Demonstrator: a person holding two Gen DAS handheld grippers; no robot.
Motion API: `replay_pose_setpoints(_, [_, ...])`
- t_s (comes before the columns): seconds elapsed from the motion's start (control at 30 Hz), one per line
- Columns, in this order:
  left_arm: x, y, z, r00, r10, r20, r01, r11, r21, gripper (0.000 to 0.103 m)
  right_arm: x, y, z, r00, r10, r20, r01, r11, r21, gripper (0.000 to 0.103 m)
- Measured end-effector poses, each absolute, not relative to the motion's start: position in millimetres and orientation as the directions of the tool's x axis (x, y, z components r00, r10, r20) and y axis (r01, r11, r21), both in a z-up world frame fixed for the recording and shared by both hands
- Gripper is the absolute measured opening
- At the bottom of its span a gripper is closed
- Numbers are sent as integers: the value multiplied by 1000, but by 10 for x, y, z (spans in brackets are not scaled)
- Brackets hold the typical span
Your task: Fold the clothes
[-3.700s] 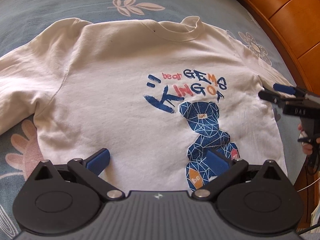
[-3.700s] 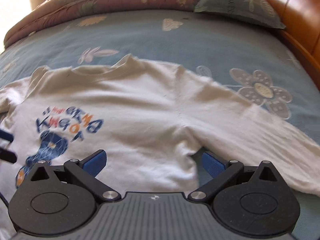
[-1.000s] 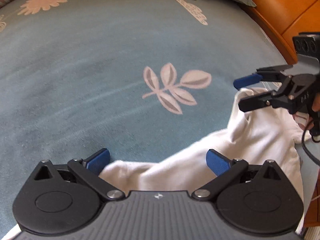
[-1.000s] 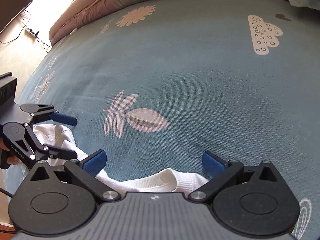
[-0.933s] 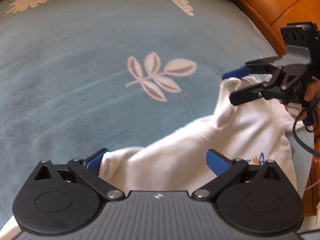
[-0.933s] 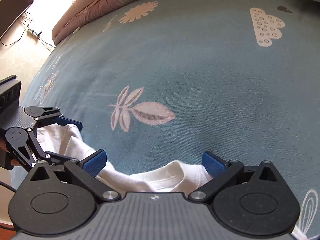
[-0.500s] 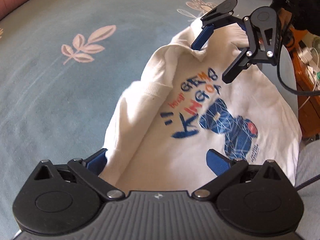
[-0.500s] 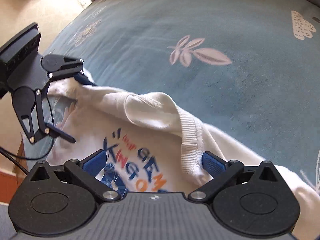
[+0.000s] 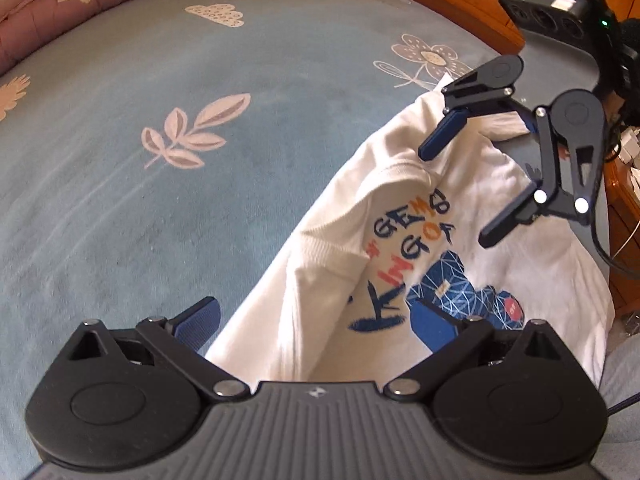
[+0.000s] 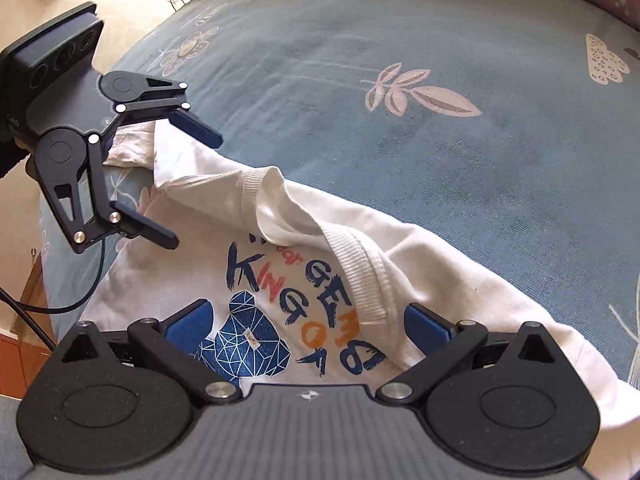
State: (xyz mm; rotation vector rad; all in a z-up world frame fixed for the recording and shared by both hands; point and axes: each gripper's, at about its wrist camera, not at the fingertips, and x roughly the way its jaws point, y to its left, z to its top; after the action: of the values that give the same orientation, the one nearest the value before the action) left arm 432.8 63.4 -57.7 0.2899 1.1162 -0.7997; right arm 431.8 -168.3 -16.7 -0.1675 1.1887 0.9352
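Both tools (image 9: 316, 322) (image 10: 306, 322) tilted over sweatshirt (image 9: 472, 280)

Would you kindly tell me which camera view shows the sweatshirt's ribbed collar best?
The right wrist view: the ribbed collar lies folded over the printed lettering, central and close. The left wrist view shows the collar smaller, edge-on and partly creased.

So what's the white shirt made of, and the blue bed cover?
The shirt looks like soft knitted cotton: matte, with a ribbed collar and floppy folds. The bed cover looks like a slightly fuzzy woven fabric, matte, with printed flowers. Both are guesses from looks.
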Motion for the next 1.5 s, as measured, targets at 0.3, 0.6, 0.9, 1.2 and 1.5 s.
replay_pose_setpoints(0.3, [4229, 521, -727, 199, -357, -913, 692, 710, -128, 32, 4143, -1838, -199, 88, 497, -863, -694, 652, 305, 103])
replay_pose_setpoints(0.6, [4173, 600, -778, 143, -343, -928, 676, 719, -162, 27, 3992, -1919, -149, 212, 394, -894, -784, 615, 84, 103])
replay_pose_setpoints(0.9, [4170, 553, -828, 178, -310, -934, 668, 735, -116, 22, 3876, -1839, -233, 404, 177, -898, -887, 318, -336, 68])
replay_pose_setpoints(1.2, [4159, 586, -814, 198, -310, -930, 651, 751, -112, 12, 3658, -1769, -500, 479, 97, -872, -876, -4, -482, 34])
replay_pose_setpoints(1.5, [4341, 710, -493, 328, -328, -886, 625, 778, -57, 7, 4029, -1786, -175, 520, 134, -844, -848, 204, -490, 12])
